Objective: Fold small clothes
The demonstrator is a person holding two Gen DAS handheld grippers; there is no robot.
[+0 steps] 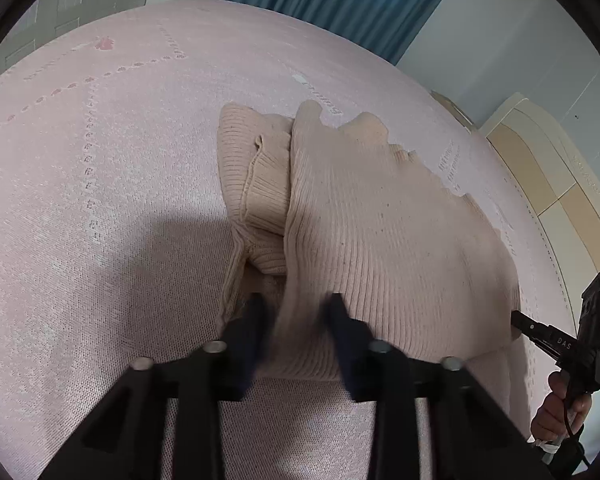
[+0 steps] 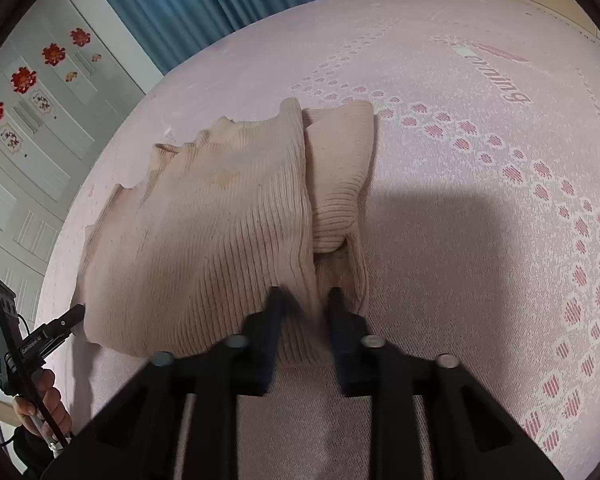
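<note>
stage: mid-fold | sweater (image 1: pixel 380 216) lies on bed (image 1: pixel 100 200), sleeves already turned in | I have left gripper (image 1: pixel 296 304) and right gripper (image 2: pixel 304 298) apparently clenched on its near hem corners, view blurred | left: fold hem up to collar

We see a home bedroom: a bed with a pink patterned bedspread (image 2: pixel 480 208), blue curtains (image 2: pixel 204 4) behind it, a white wardrobe (image 2: pixel 40 128) with red flower stickers, and a beige cabinet (image 1: pixel 548 168) beside the bed.
</note>
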